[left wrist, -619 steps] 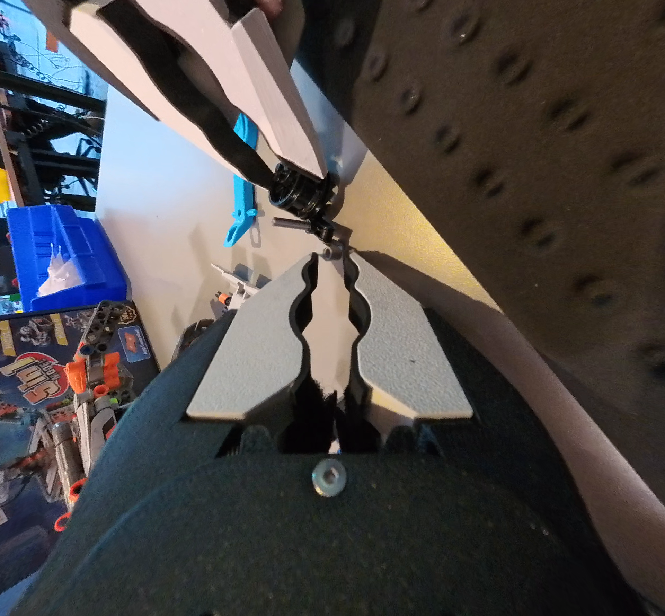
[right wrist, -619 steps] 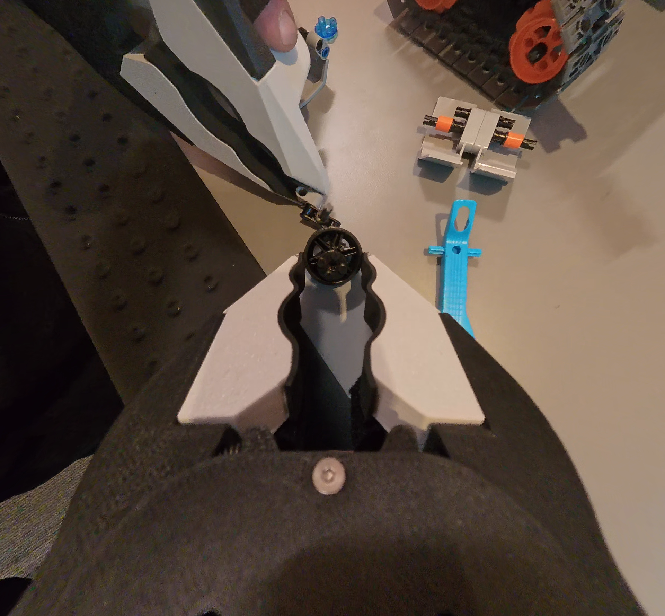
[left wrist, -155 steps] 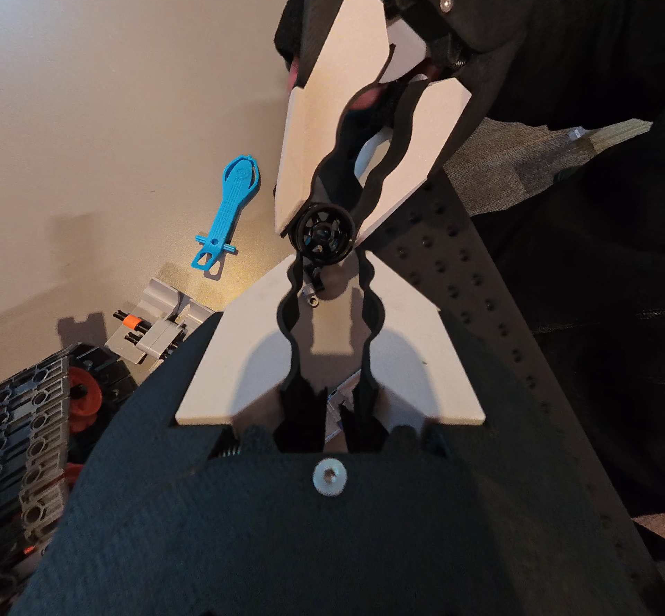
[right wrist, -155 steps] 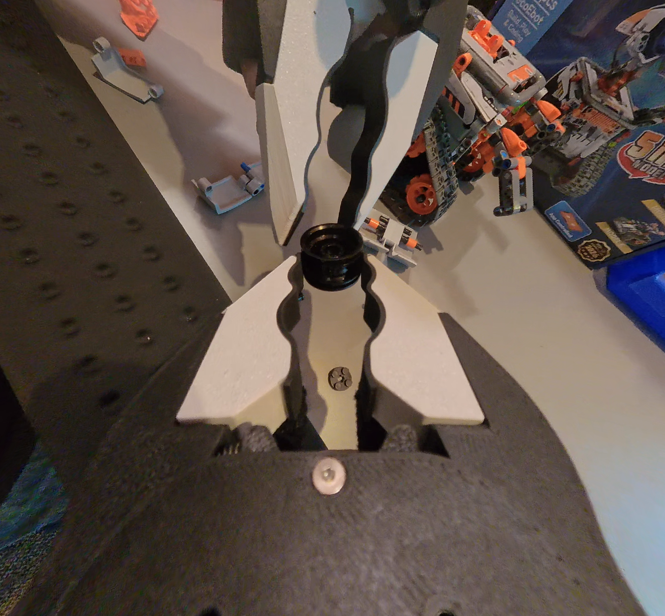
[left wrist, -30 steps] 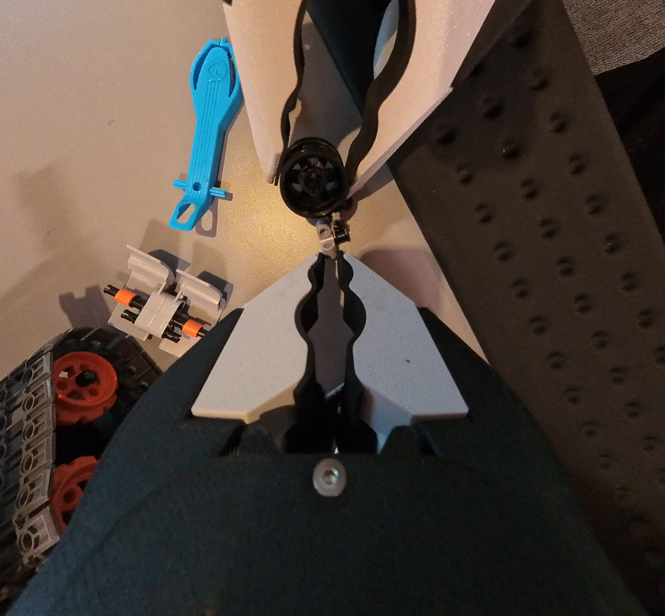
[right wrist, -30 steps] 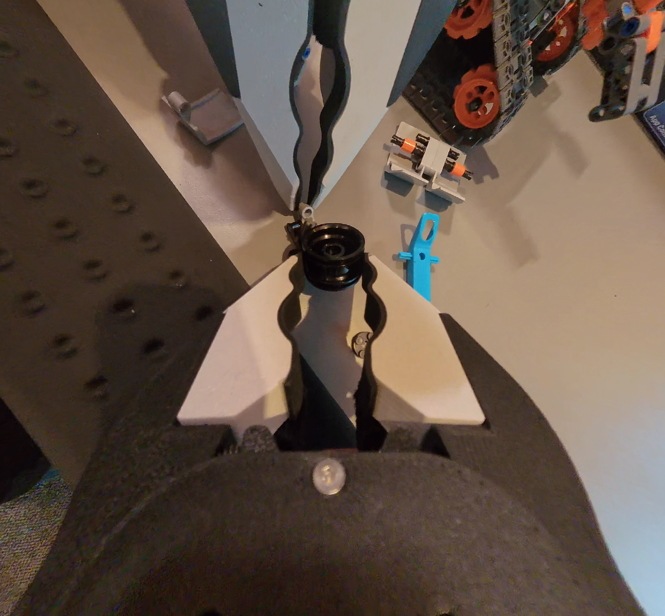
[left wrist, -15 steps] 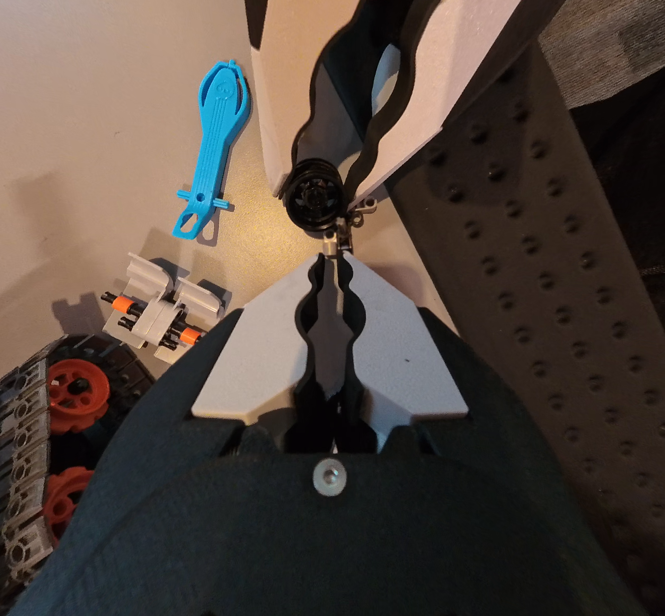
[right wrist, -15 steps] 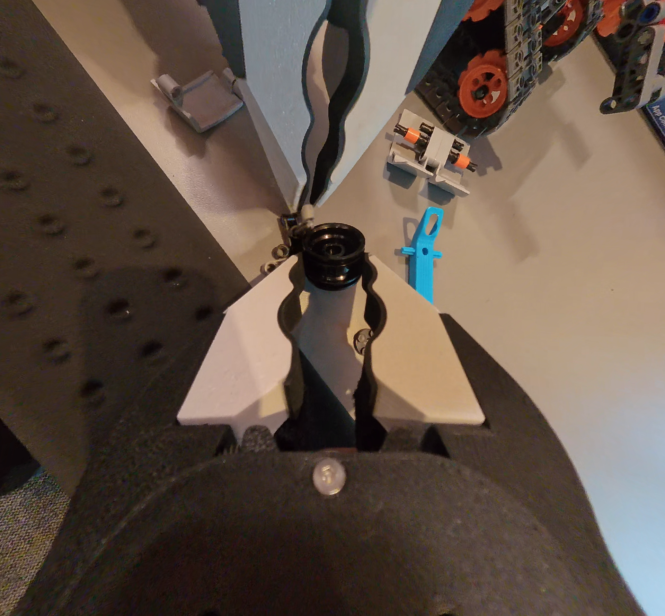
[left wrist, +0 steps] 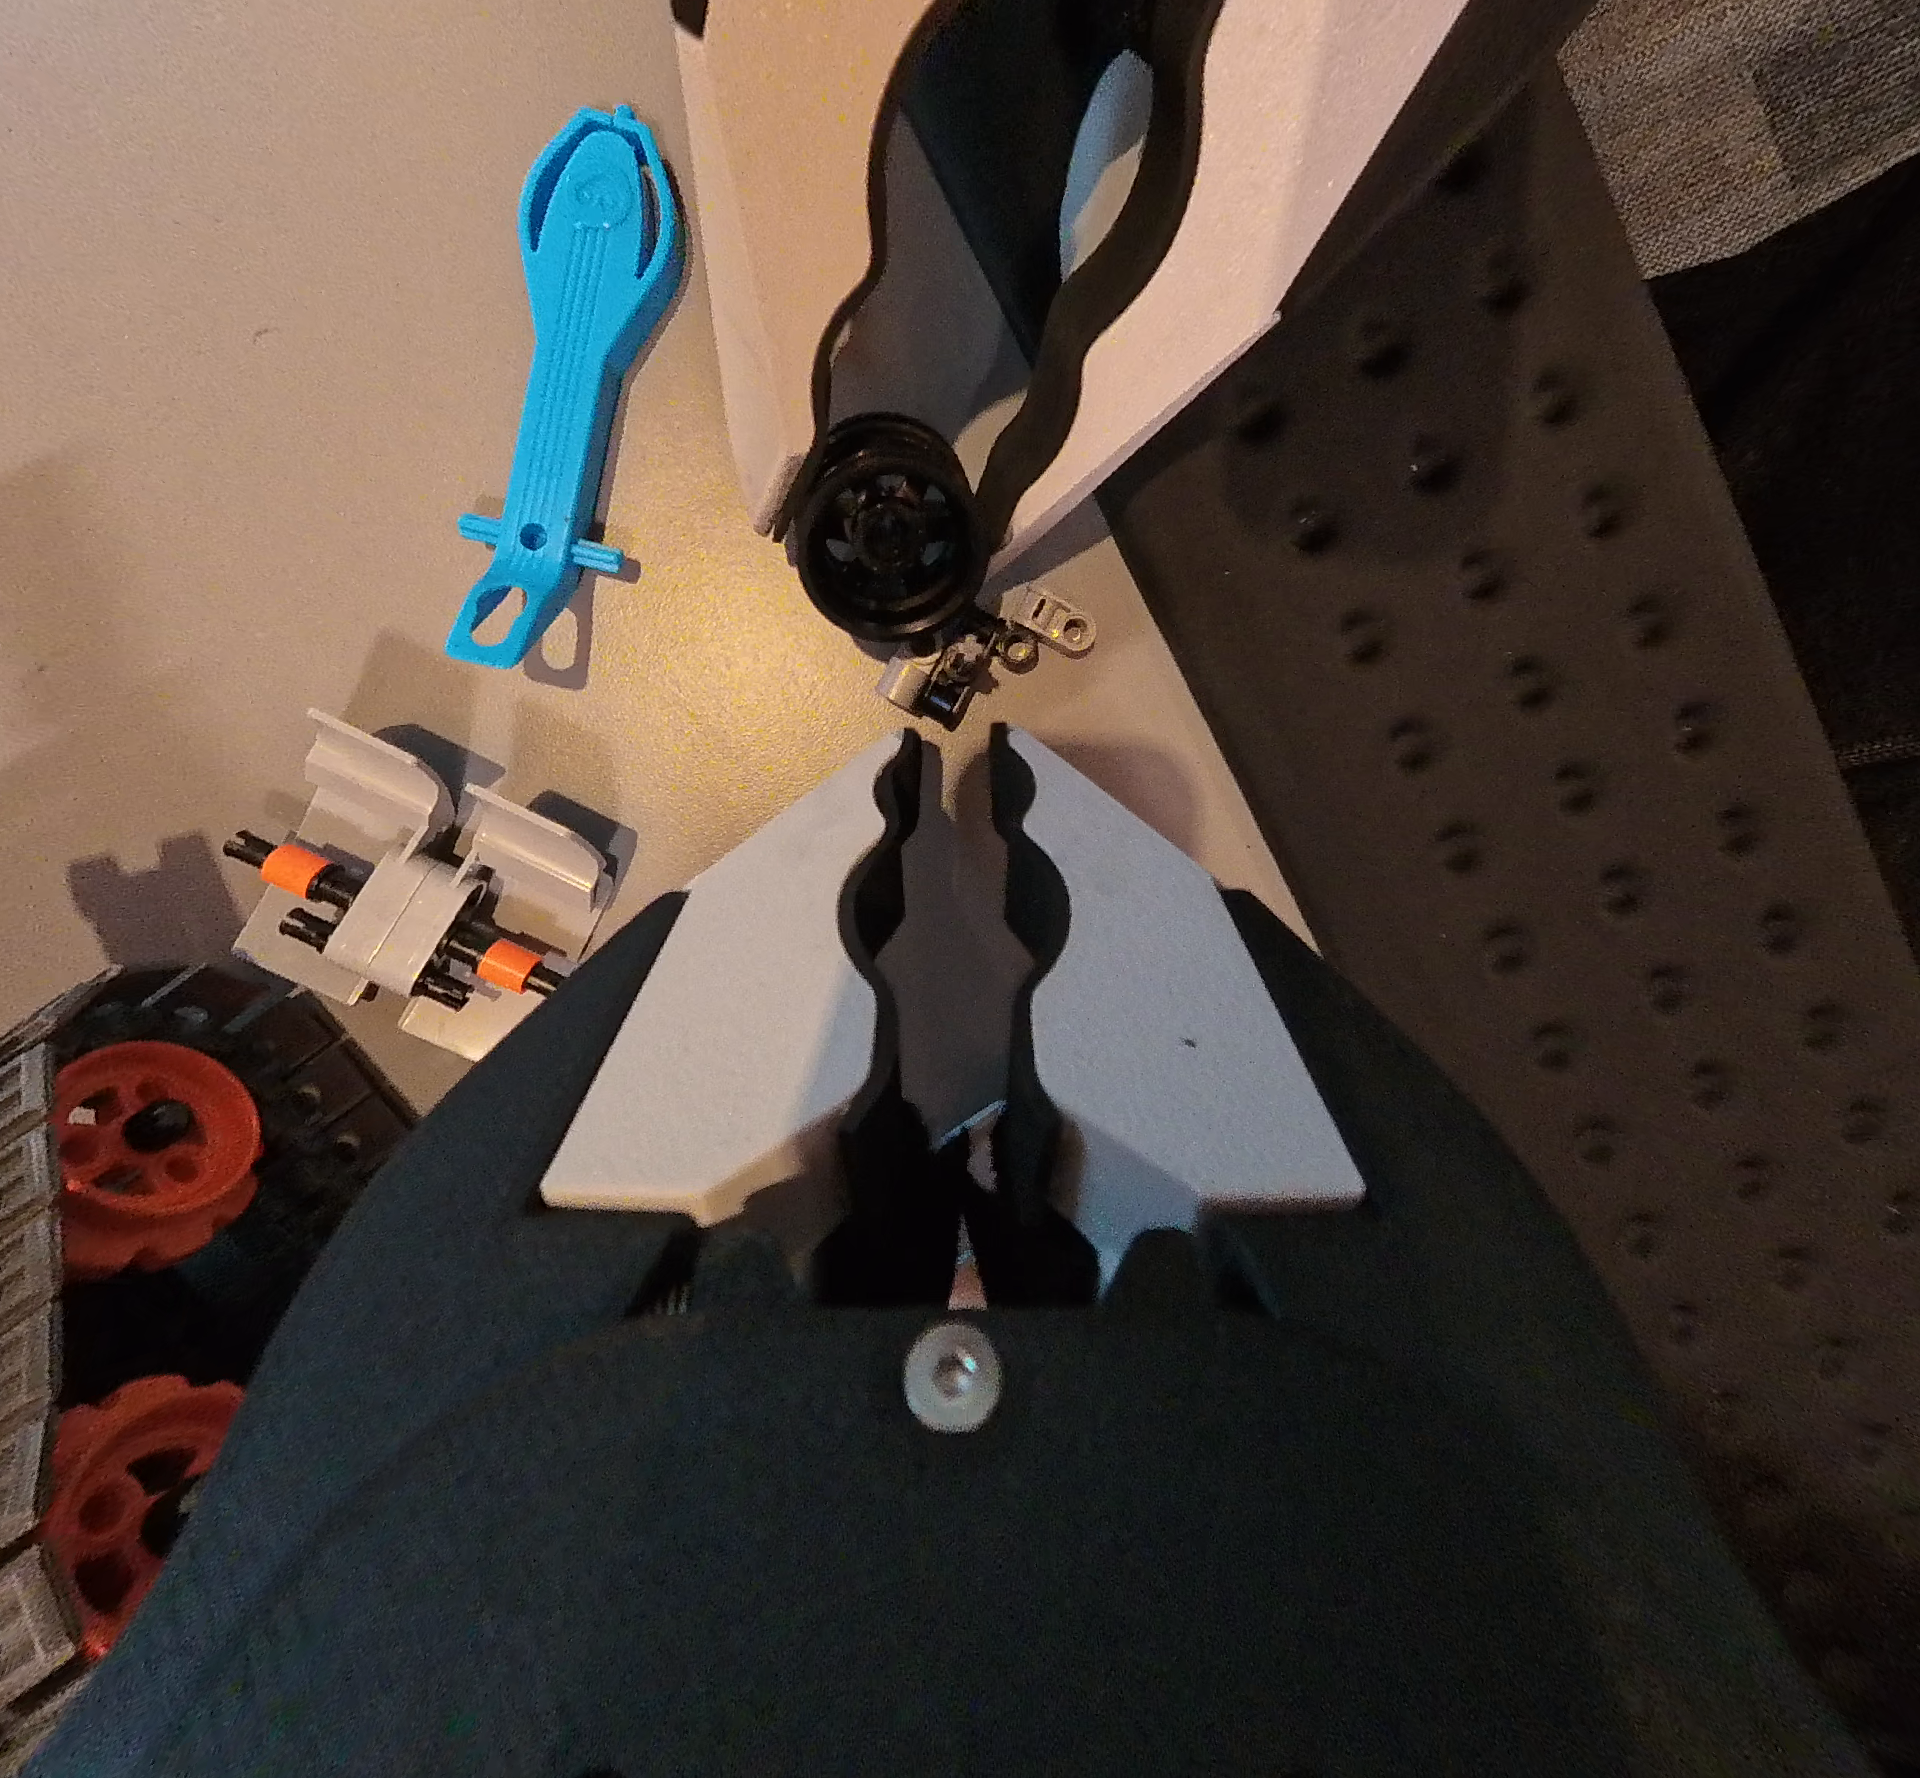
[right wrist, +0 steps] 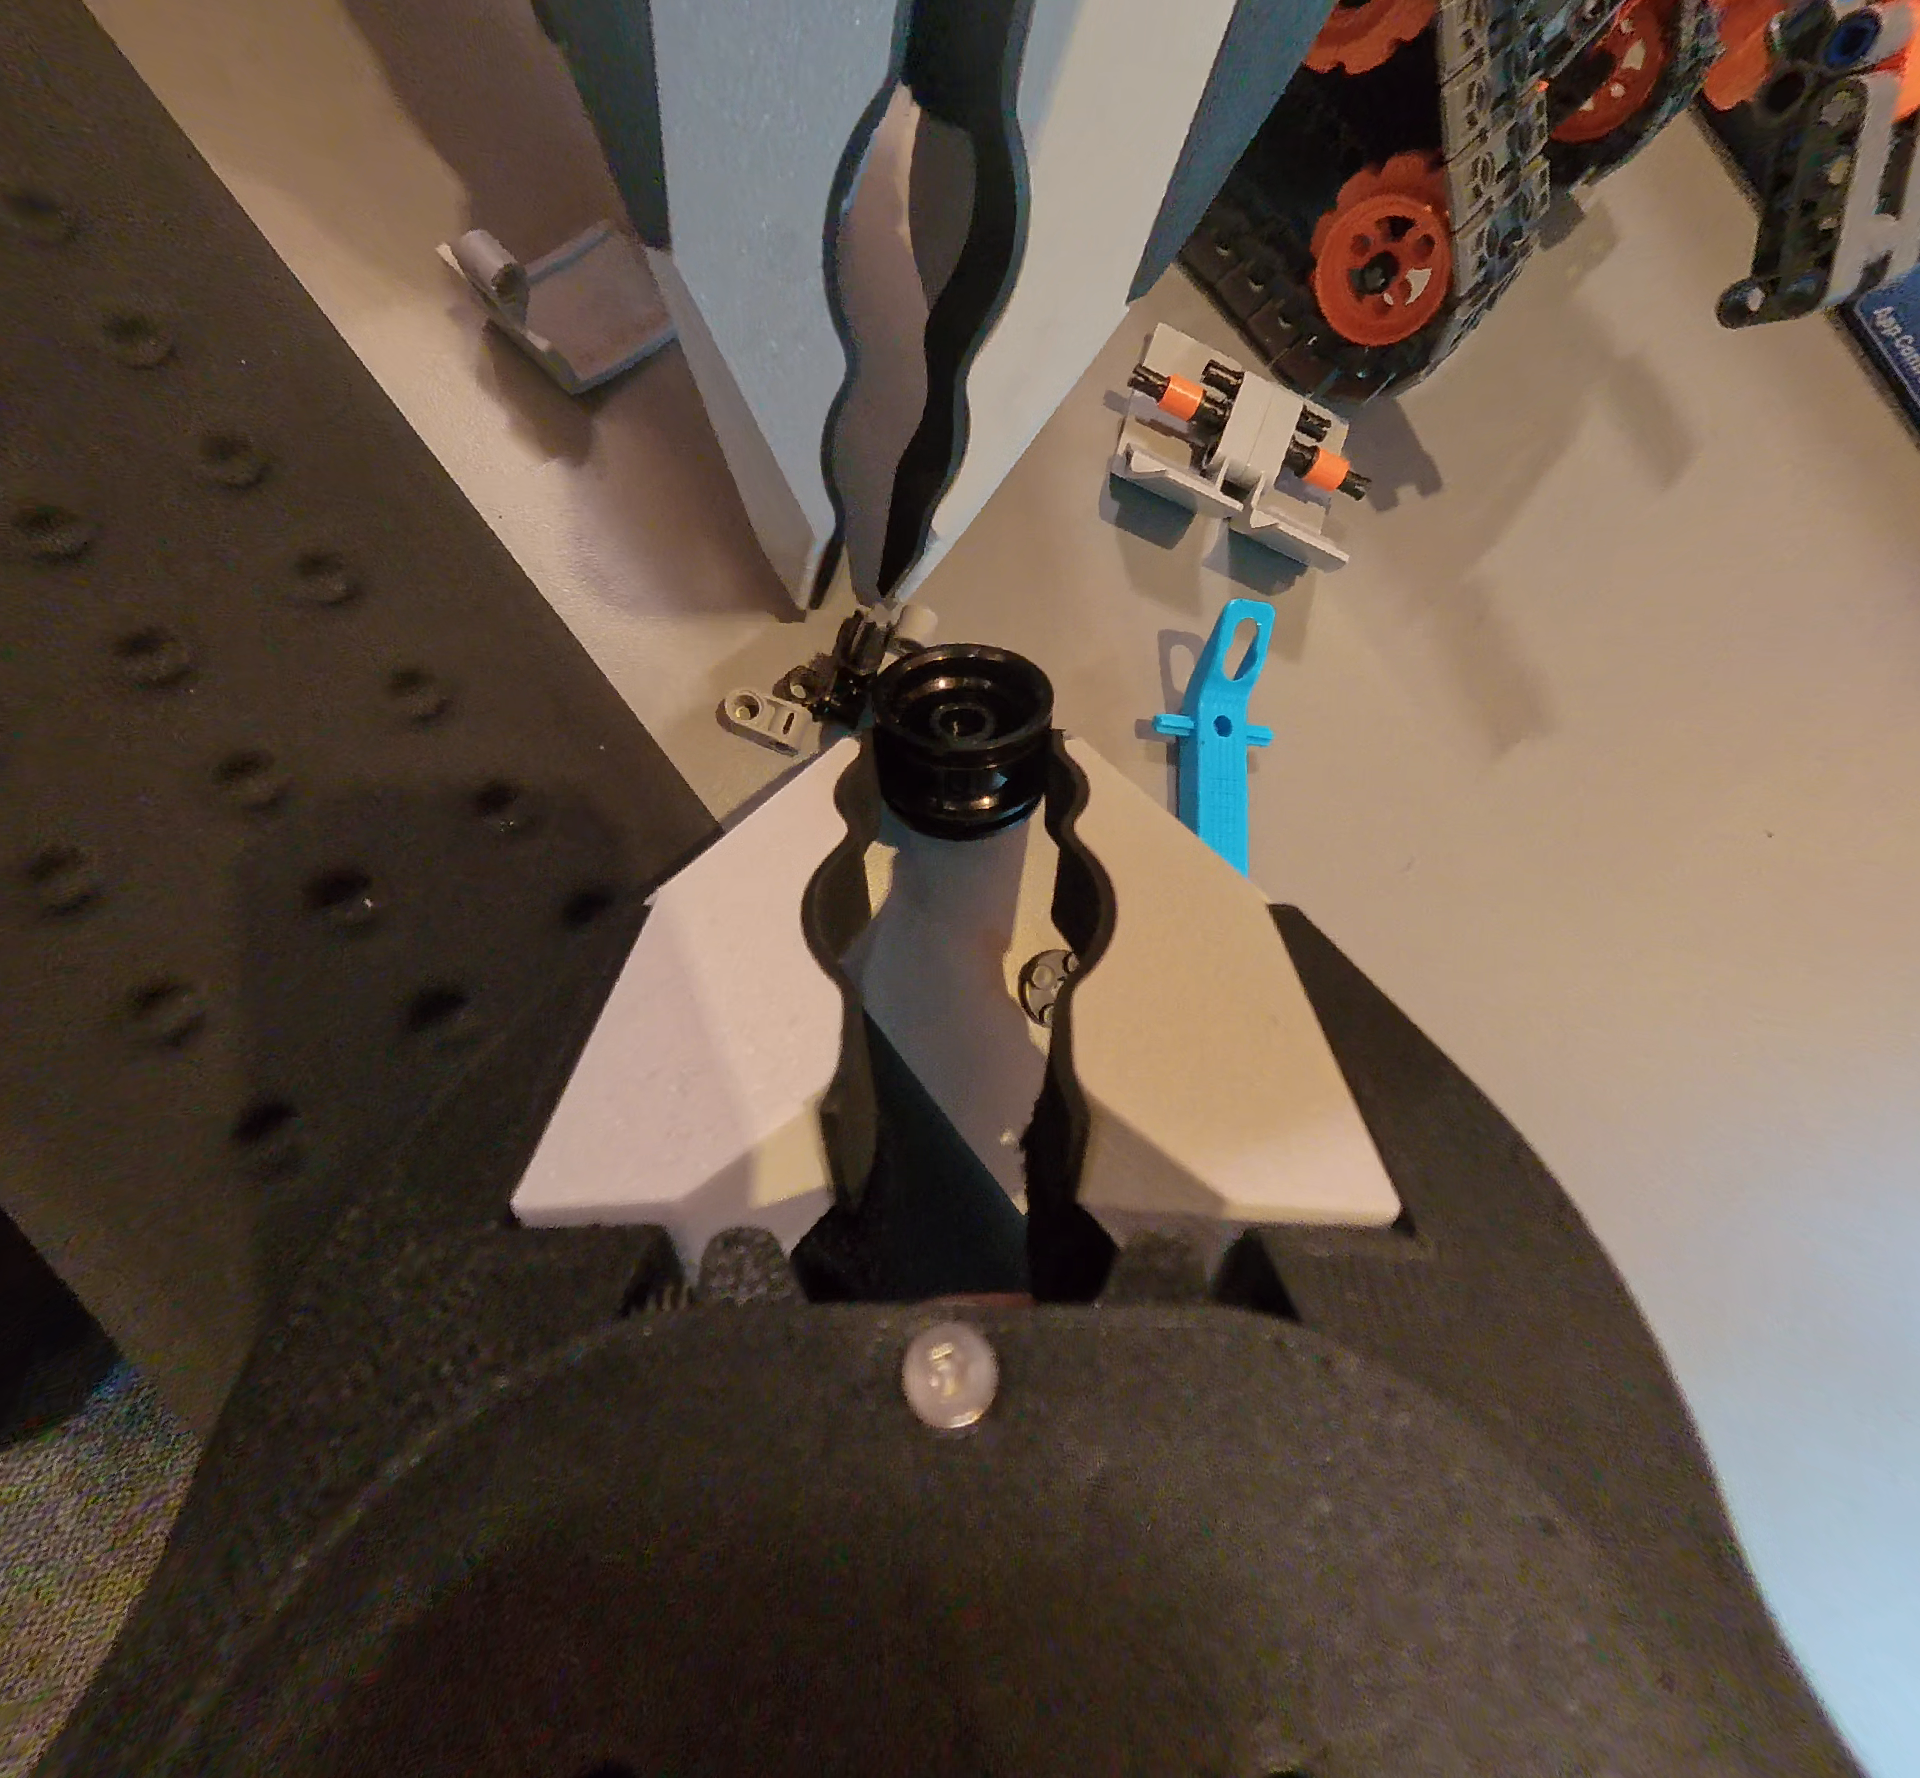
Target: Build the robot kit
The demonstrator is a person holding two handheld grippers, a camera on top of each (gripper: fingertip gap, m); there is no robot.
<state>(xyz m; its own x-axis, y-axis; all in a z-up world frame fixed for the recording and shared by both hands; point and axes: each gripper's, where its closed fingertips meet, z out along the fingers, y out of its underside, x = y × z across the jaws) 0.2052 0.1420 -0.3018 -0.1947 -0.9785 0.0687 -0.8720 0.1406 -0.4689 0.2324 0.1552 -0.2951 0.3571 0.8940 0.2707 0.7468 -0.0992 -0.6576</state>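
1. Change at the left gripper [left wrist: 948, 741]: half a second ago it was pinched on the small pin cluster [left wrist: 940, 679]. Now its jaws stand a narrow gap apart with nothing between them. The cluster sits just ahead of the tips; I cannot tell whether it touches them.
2. A grey link [left wrist: 1051, 625] now shows clearly at the far end of the cluster, close by the board [left wrist: 1558, 793] edge. In the right wrist view the link [right wrist: 764, 715] lies left of the cluster [right wrist: 847, 663].
3. No change at the right gripper [right wrist: 961, 778]: it stays clamped on the black wheel [right wrist: 961, 741], held at the very tips with the hub facing the camera. In the left wrist view the wheel [left wrist: 888, 544] hangs at the right gripper [left wrist: 883, 523] tips, just beside the cluster. I cannot tell if pin and wheel are joined.
4. The two grippers point tip to tip, close together, with only the cluster between them.
5. Edges: the black perforated board [right wrist: 260, 585] runs along one side. Its edge is just beside the link, so there is little room that way.
6. Open room lies on the table [right wrist: 1558, 897] toward the other side.
   - The blue tool [right wrist: 1216, 752] is just beside my right finger.
   - The grey block [right wrist: 1236, 450] with orange bushes is farther off.
   - The tracked model [right wrist: 1455, 201] is beyond that.
7. A grey panel [right wrist: 571, 305] lies behind the left gripper, near the board. A small round stud [right wrist: 1047, 985] shows on the table between the right fingers.
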